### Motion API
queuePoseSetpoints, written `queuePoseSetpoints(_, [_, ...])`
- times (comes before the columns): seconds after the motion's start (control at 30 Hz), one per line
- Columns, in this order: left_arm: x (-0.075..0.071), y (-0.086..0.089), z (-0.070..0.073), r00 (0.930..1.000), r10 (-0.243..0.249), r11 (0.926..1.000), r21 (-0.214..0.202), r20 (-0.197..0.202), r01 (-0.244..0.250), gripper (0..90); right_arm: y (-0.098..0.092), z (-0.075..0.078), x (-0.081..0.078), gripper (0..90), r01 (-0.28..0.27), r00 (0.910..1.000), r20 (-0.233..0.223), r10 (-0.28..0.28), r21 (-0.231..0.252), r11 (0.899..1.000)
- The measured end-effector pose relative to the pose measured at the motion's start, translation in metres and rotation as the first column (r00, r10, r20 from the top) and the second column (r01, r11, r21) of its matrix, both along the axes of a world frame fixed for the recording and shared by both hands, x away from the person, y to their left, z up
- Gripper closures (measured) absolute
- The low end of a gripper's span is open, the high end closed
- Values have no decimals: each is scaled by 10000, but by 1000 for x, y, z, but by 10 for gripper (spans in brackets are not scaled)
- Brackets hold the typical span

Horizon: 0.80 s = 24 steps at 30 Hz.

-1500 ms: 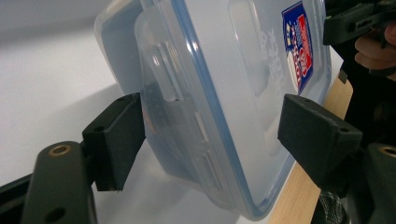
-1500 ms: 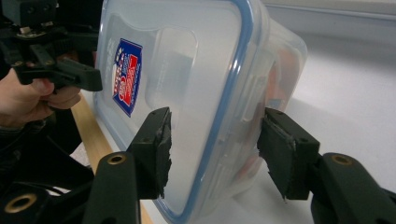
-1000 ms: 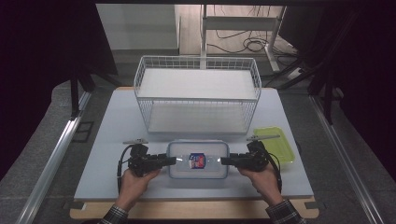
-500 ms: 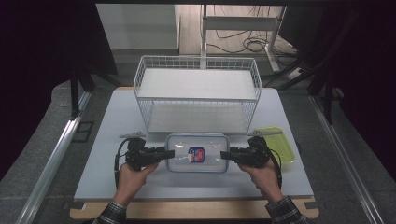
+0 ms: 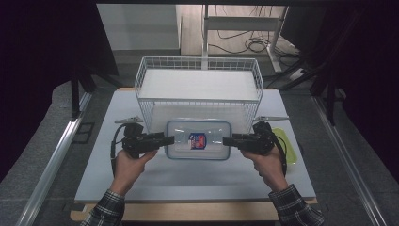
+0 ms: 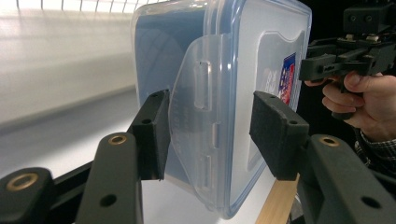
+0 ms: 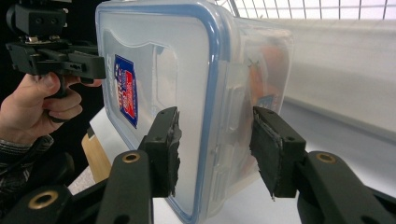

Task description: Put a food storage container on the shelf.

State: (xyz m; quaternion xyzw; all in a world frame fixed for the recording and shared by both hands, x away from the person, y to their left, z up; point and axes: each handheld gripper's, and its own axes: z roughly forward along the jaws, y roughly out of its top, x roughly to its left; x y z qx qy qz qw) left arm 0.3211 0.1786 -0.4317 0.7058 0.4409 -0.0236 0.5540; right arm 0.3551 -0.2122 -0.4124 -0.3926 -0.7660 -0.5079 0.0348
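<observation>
I have the clear lidded box [image 5: 198,140] gripped at both short ends — my left hand-held gripper [image 5: 168,140] clamps its left end, my right hand-held gripper [image 5: 227,141] its right end. In the left gripper view the pads sit on either side of the side latch flap, one pad [image 6: 152,133] against the blue-tinted wall and the other on the lid side. In the right gripper view the worn pads [image 7: 169,144] straddle the blue-rimmed edge the same way. The box has a red and blue sticker [image 5: 197,140] on its lid and hangs level between my hands above the white worktop [image 5: 197,181].

Directly behind the box stands the white wire basket [image 5: 199,75] — its front wall is just beyond the box's far edge and blocks the way forward at this height. A yellow-green lid [image 5: 286,146] lies on the worktop to the right, partly hidden behind my right hand [image 5: 266,162].

Compared with a second ago, the box has come up off the worktop and sits closer to the basket's front wall in the high view; both hands have risen with it, and the grip at each end is unchanged.
</observation>
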Motion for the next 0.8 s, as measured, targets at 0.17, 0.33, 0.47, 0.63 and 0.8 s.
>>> queuePoseSetpoints(0.17, [3, 1, 12, 9999, 110, 9999, -11, 108, -110, 491, 1, 8, 4, 528, 7, 10000, 25, -7, 150, 9999])
queuePoseSetpoints(0.33, [8, 3, 24, 9996, 142, 9999, -19, 256, -141, 491, 2, 18, 9, 528, 44, 9999, 156, -49, 272, 9996])
queuePoseSetpoints(0.47, [10, 8, 33, 9993, 167, 9996, -239, 340, -159, 496, 6, 30, 13, 528, -3, 9995, 307, -5, 270, 9996])
queuePoseSetpoints(0.63, [14, 13, 42, 9989, 223, 9993, -308, 403, -210, 497, 11, 46, 17, 529, 0, 9985, 548, -9, 169, 9999])
queuePoseSetpoints(0.8, [18, 16, 53, 9979, 303, 9991, -316, 576, -285, 496, 15, 58, 23, 529, -10, 9970, 773, -4, 190, 9998])
